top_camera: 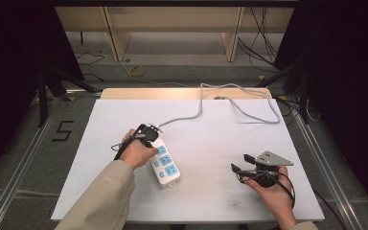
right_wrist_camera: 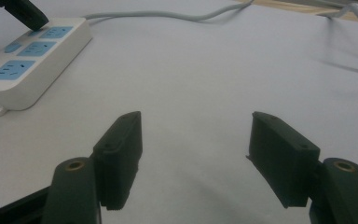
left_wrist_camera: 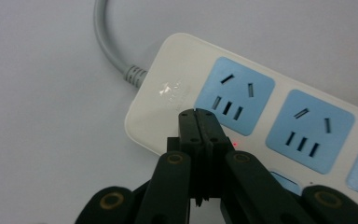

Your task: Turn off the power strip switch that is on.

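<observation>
The white power strip (top_camera: 165, 161) lies flat on the white surface (top_camera: 211, 143), left of the middle and toward the near edge. Its long axis runs on a diagonal: the cable end points away and a little to the left, and the other end, with a small hanging tab, points back toward the person and to the right. Three pale blue socket panels sit in a row along its top face, with small blue buttons beside them. A tiny red light glows on the strip in the left gripper view, just by the jaw tips. The grey cord (top_camera: 199, 112) leaves the far end, curves out across the surface toward the back edge and loops off to the right. The left gripper (top_camera: 148, 132) is held over that far end, its jaws clenched together with nothing between them, their tips down on the strip's top face between the brand mark and the first socket. The right gripper (top_camera: 242, 163) sits well apart on the right, low over bare surface, its jaws released and spread wide, grasping nothing and aimed toward the strip.
</observation>
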The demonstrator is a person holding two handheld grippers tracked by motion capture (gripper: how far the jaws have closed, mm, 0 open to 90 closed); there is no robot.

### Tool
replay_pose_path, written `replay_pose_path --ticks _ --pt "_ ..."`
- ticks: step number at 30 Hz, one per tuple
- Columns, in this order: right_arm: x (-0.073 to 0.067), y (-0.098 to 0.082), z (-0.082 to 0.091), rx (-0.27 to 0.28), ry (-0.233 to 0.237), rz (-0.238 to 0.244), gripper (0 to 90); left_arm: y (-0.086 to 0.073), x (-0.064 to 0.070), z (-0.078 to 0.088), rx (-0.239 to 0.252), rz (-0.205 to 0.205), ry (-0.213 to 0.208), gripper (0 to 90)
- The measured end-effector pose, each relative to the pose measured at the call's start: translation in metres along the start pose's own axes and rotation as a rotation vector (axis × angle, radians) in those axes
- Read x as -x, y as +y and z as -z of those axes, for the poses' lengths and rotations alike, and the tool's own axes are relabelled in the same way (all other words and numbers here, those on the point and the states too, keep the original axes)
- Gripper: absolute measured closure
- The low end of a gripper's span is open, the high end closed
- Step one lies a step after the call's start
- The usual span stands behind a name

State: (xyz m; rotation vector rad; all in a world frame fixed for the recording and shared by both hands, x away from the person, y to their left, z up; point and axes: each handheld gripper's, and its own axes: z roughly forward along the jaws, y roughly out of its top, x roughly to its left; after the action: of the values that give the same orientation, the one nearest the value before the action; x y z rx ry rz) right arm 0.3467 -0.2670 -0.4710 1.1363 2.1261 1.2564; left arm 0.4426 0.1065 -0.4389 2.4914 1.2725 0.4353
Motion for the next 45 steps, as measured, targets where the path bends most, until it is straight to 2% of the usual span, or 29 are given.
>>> replay_pose_path --ticks 6,9,11,13,21,27,40,42,43,45 --pt "0.0002 0.0001 0.0 0.0 -0.001 0.0 35.8 -0.0003 -0.0024 0.0006 0.0 0.009 -0.02 89.6" --pt "0.0002 0.0001 -0.0001 -0.002 0.001 0.001 35.7 0.0 0.0003 0.0015 0.011 0.028 -0.062 89.6" --pt "0.0001 0.0002 -0.0004 -0.001 0.0 -0.001 35.8 0.0006 0.0012 0.0018 0.004 0.015 -0.051 89.6" --pt "0.0 0.0002 -0.0001 -0.001 0.0 0.0 35.8 0.0009 0.0008 0.0015 0.003 0.021 -0.052 89.6" --pt "-0.0002 0.0002 0.0001 0.0 -0.001 0.001 35.7 0.0008 0.0027 0.0013 0.0 0.002 -0.024 89.7" --pt "-0.0004 0.0004 -0.0001 -0.002 -0.002 0.004 35.7 0.0006 0.001 0.001 0.002 0.026 -0.04 89.7" --pt "-0.0002 0.0003 0.0001 -0.002 -0.002 0.004 35.8 0.0005 0.0029 0.0014 -0.002 0.018 -0.022 89.7" --pt "-0.0002 0.0004 0.0004 -0.001 -0.003 0.003 35.7 -0.0001 0.0022 0.0018 -0.019 0.019 -0.014 89.7" --pt "-0.0002 0.0004 0.0004 -0.001 -0.003 0.003 35.8 -0.0009 0.0013 0.0023 -0.031 0.0 0.002 89.8" --pt "-0.0002 0.0003 0.0001 -0.002 -0.002 0.004 35.7 -0.0028 0.0002 0.002 -0.012 0.012 -0.011 89.7"
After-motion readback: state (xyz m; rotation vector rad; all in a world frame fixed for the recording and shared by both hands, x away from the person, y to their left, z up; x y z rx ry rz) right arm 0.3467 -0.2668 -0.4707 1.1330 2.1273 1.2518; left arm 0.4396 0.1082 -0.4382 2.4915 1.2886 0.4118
